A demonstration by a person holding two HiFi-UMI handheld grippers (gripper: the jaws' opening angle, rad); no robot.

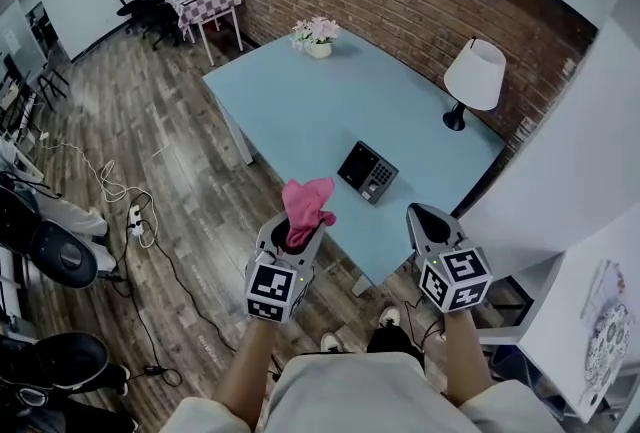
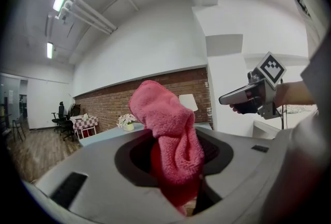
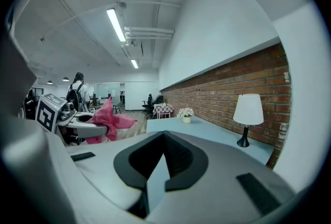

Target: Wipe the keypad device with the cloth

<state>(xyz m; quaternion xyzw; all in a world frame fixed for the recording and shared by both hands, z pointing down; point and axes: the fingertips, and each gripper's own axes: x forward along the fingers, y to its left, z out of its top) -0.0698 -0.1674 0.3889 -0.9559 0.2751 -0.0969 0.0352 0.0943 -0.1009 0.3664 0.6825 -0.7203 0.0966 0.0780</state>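
Note:
The keypad device [image 1: 367,171], a dark flat box with a grey keypad, lies near the front edge of the light blue table [image 1: 300,111]. My left gripper [image 1: 295,221] hovers over that front edge, just left of the device, shut on a pink cloth [image 1: 305,204] that bunches up out of its jaws. In the left gripper view the cloth [image 2: 166,124] fills the space between the jaws of the left gripper [image 2: 176,166]. My right gripper [image 1: 428,219] hangs off the table's front right corner, shut with nothing in it, and the right gripper [image 3: 161,158] shows its jaws together.
A white lamp [image 1: 472,81] stands at the table's right end and a pot of pink flowers [image 1: 316,34] at its far end. A brick wall runs behind. Cables and a power strip [image 1: 135,216] lie on the wooden floor to the left, with office chairs [image 1: 50,251] nearby.

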